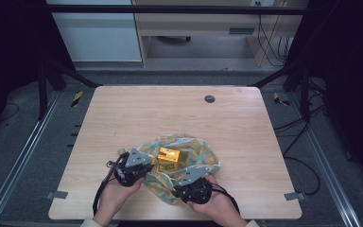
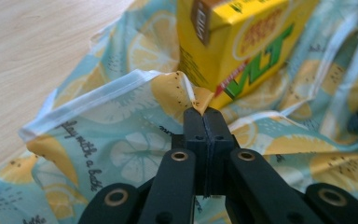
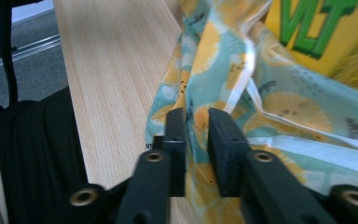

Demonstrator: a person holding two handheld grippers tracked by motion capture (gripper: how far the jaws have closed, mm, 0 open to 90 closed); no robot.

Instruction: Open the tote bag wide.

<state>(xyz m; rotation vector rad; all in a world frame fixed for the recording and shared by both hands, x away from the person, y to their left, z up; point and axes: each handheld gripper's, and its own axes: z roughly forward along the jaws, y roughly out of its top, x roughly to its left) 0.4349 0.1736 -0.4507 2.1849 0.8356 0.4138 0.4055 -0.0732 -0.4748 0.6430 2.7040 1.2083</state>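
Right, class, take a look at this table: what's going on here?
A person works at a wooden table with a gripper in each hand, handling a lemon-print cloth that lies around a yellow drink carton. The left gripper has its jaws shut on a corner of the cloth, right beside the carton. The right gripper has a fold of the cloth between its slightly parted jaws, at the cloth's edge near the person.
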